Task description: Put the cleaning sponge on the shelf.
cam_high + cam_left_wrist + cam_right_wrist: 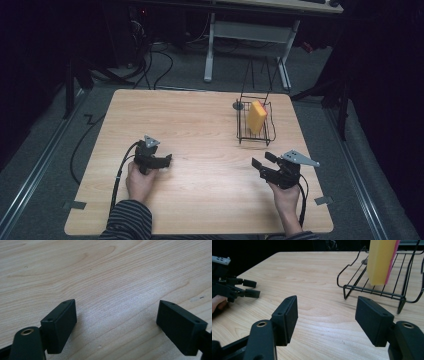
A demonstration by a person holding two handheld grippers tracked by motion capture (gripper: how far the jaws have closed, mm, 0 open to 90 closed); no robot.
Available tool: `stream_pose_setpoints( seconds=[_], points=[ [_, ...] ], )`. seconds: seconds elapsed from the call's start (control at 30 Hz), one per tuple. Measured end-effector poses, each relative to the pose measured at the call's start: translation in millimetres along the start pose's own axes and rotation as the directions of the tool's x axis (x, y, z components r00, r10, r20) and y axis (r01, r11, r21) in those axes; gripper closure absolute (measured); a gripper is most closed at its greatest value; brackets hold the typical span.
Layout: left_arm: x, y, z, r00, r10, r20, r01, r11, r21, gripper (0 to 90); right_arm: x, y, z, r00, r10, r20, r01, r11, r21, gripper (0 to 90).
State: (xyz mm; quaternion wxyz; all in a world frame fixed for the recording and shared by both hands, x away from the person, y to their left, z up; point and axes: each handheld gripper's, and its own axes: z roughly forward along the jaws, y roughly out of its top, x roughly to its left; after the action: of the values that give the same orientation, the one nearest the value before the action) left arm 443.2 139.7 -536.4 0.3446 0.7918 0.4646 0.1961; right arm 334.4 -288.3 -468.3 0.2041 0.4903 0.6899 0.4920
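Where the wooden worktop (pixel 200 130) carries a black wire rack (pixel 243 131) toward its far right, a yellow sponge (pixel 257 116) with a pink face stands upright inside it. Right claw (pixel 264 161): jaws apart, nothing between them, near the rack's front, not touching. Left claw (pixel 167 161): jaws wide, empty, over bare wood, well apart from the rack.

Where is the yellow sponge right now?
The yellow sponge stands upright inside the black wire rack, toward the table's far right in the high view. It sits just beyond the right tongs, which are open and empty.
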Motion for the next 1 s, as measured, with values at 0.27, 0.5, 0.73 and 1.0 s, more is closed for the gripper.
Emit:
stream_pose_setpoints(
  seconds=[0.27, 0.5, 0.73, 1.0],
  points=[
    [0.0, 0.0, 0.0, 1.0000, 0.001, 0.000, -0.001, 1.0000, 0.000, 17.2, -0.3, -7.1, 11.4, 0.9999, -0.010, 0.006, 0.010, 1.000, 0.029, 35.0],
    [0.0, 0.0, 0.0, 1.0000, 0.000, 0.000, 0.000, 1.0000, 0.000, 17.2, -6.8, -13.2, 27.7, 0.9992, -0.008, 0.040, 0.004, 0.995, 0.101, 35.9],
    [0.0, 0.0, 0.0, 1.0000, 0.000, 0.000, 0.000, 1.0000, 0.000, 17.2, -11.3, -16.1, 39.2, 0.9985, -0.016, 0.051, 0.009, 0.989, 0.146, 36.1],
    [0.0, 0.0, 0.0, 1.0000, 0.000, 0.000, 0.000, 1.0000, 0.000, 17.2, -15.7, -23.9, 56.8, 0.9937, -0.058, 0.096, 0.033, 0.971, 0.238, 36.0]
  ],
)
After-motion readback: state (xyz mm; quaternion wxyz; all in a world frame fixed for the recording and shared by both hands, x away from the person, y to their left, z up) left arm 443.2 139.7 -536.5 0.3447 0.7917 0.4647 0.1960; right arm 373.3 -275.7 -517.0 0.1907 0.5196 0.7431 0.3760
